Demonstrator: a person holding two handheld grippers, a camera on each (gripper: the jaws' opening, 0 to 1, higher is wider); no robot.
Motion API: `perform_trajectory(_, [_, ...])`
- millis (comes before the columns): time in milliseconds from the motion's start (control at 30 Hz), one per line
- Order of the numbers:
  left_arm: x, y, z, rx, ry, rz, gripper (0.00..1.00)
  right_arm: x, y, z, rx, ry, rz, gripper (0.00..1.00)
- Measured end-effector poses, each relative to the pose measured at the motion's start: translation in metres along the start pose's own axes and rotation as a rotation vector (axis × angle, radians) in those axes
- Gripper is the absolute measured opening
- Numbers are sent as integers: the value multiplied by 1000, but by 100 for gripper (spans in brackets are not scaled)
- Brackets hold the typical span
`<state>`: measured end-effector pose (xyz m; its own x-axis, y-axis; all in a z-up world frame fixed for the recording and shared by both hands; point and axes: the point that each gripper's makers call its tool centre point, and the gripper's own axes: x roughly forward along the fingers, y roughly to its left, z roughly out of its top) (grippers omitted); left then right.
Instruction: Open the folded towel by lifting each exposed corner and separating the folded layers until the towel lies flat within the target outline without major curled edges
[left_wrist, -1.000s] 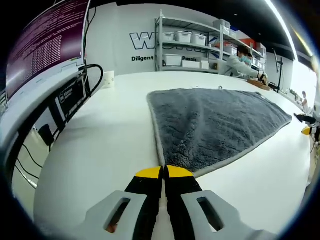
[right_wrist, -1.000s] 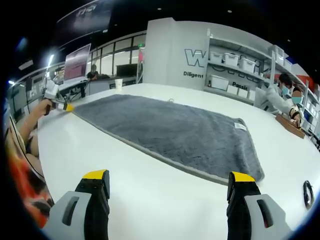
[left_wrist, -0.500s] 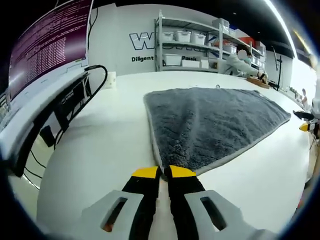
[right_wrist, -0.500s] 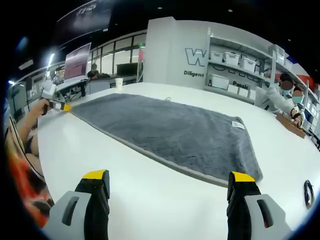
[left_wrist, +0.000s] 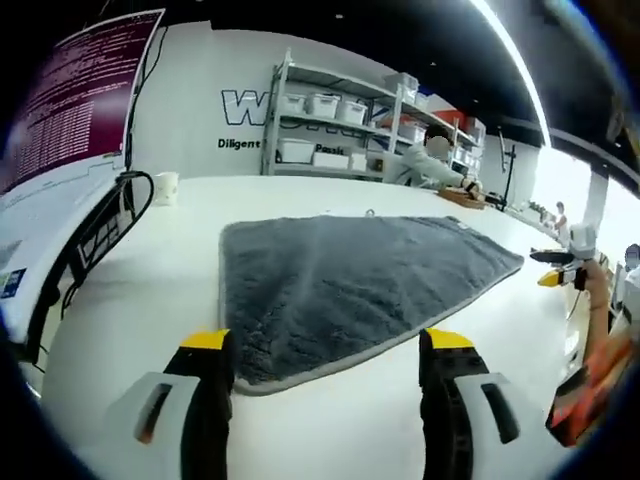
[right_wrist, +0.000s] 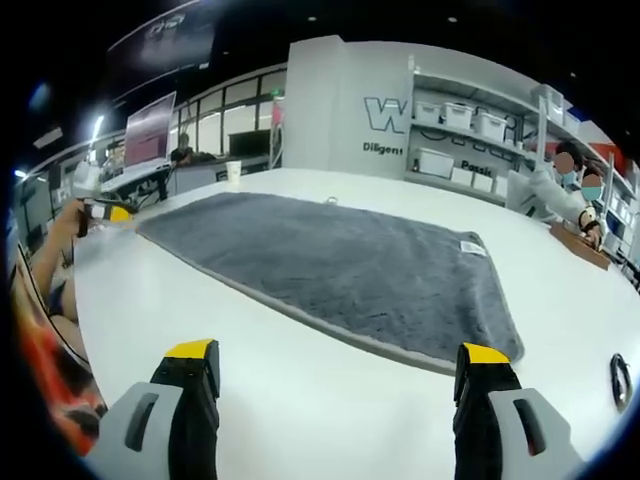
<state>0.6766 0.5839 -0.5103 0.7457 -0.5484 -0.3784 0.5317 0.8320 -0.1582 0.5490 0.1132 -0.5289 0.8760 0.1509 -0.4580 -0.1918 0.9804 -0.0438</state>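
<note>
— Where's the towel?

— The grey towel (left_wrist: 340, 285) lies spread flat on the white table (left_wrist: 130, 330), its pale hem showing all round; in your right gripper view its near edge (right_wrist: 330, 325) runs straight, with a small tag (right_wrist: 472, 248) by the far corner.

— And your grippers?

— Your left gripper (left_wrist: 327, 345) is released, jaws wide apart, either side of the near corner without touching it. Your right gripper (right_wrist: 335, 355) is released too, back from the hem, bare table between.

— Room around it?

— Open table beside every edge; a monitor (left_wrist: 70, 100) and cables (left_wrist: 100, 230) crowd your left.
</note>
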Motion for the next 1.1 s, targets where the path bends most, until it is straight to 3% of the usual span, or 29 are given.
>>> perform_trajectory(100, [0, -11, 6, -10, -28, -38, 93, 1, -3, 2, 7, -9, -1, 95])
perform_trajectory(300, [-1, -26, 11, -14, -57, -89, 99, 5, -5, 10, 28, -41, 0, 90])
perform_trajectory(533, [-2, -32, 5, 29, -37, -87, 100, 23, 8, 23, 46, -78, 51, 79])
perform_trajectory(633, [-3, -35, 3, 26, -34, -91, 100, 34, 14, 31, 45, -96, 62, 68])
perform_trajectory(733, [-3, -35, 4, 24, -39, -92, 100, 45, 24, 35, 25, -87, 87, 53])
perform_trajectory(867, [-3, -34, 1, 29, -31, -81, 100, 61, 31, 36, -18, -64, 101, 40])
perform_trajectory(1100, [-4, -34, 1, 23, -32, -81, 100, 84, 43, 36, -19, -36, 136, 31])
